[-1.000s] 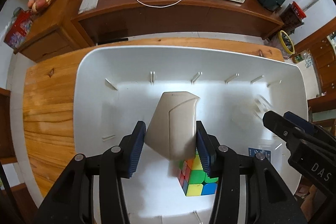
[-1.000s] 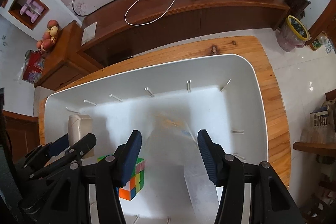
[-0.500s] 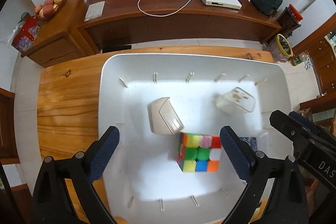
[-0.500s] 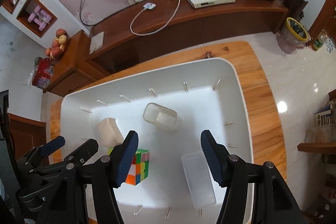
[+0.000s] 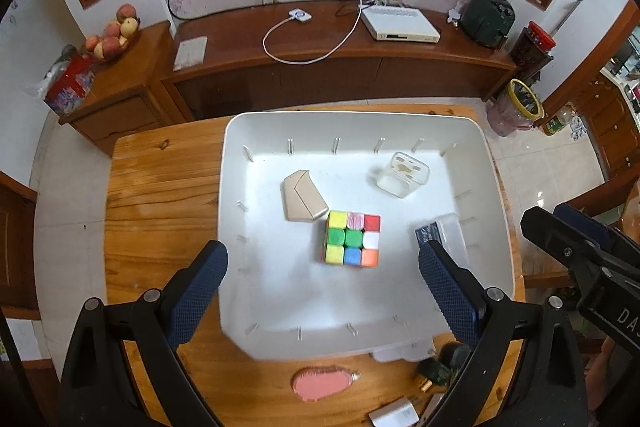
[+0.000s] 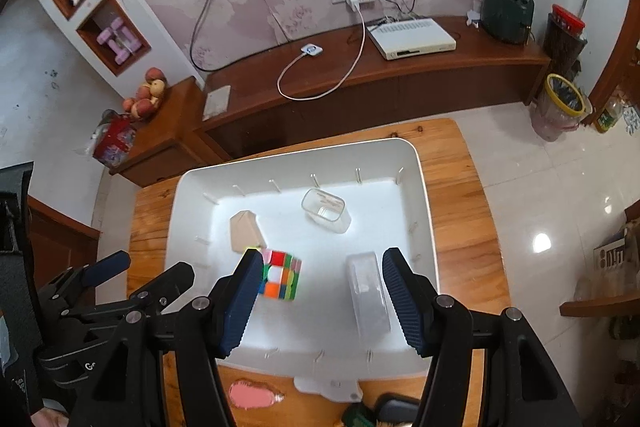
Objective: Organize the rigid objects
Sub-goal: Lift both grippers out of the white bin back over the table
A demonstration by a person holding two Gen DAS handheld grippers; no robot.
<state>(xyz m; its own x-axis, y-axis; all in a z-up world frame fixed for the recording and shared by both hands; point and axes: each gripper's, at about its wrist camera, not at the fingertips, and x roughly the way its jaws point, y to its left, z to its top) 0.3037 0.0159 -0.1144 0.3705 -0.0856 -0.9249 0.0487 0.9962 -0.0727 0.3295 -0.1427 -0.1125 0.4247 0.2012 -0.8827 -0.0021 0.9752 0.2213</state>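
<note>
While both grippers hang above the near side of the tray, the things lie as follows.

Beige box (image 5: 301,195): on the tray floor, left of centre, one corner just beside the cube; bare floor lies between it and the left wall.

Cube (image 5: 351,239): multicoloured puzzle cube near the middle of the floor, flat on one face, with bare white floor on its near side up to the near wall.

Clear cup (image 5: 404,174): small transparent container, tilted, near the far right corner, apart from the far wall's ribs.

Clear case (image 6: 368,291): long transparent box lying along the right wall, just beside it; a dark blue patch shows at its left end in the left wrist view.

Tray (image 5: 234,187): white, deep, rounded rim, thin ribs standing out from all four walls.

Left gripper (image 5: 322,281): released, fingers spread wide over the tray's near edge, nothing between them.

Right gripper (image 6: 318,293): released, fingers apart above the near right part of the tray, nothing held.

Table (image 5: 160,211): wooden; a broad bare strip left of the tray, a narrow one on the right.

Pink comb (image 5: 322,382): on the table just past the tray's near rim, beside small dark and white items I cannot identify.
</note>
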